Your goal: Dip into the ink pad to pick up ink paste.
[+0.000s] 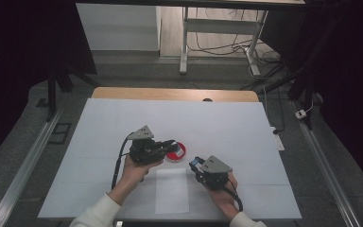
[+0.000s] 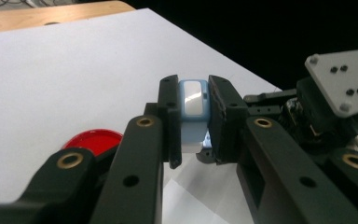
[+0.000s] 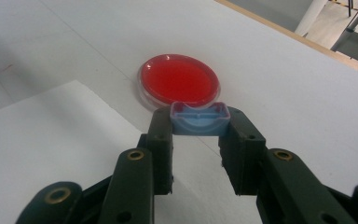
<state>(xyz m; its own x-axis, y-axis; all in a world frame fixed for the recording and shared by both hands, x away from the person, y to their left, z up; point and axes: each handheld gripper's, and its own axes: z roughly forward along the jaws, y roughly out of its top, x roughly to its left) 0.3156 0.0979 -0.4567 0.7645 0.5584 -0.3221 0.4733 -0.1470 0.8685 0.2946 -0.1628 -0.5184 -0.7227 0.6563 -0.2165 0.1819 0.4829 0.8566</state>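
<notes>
My left gripper (image 2: 193, 88) is shut on a small light-blue case with a white face (image 2: 192, 100), held upright between the pads. In the high view the left gripper (image 1: 170, 144) points right, with its tips over a round red dish (image 1: 177, 152). My right gripper (image 3: 199, 116) is shut on a shallow light-blue rectangular piece (image 3: 199, 120), its hollow side up. It points at the red dish (image 3: 178, 81), which lies flat on the table just beyond the tips. From above, the right gripper (image 1: 196, 163) sits to the right of the dish, and the blue piece (image 1: 196, 161) shows at its tips.
A white sheet covers the table (image 1: 123, 123), whose wooden edge (image 1: 170, 93) shows at the back. A smaller white paper (image 1: 171, 190) lies near the front between the hands. The right gripper's grey plate (image 2: 342, 79) shows close by in the left gripper view.
</notes>
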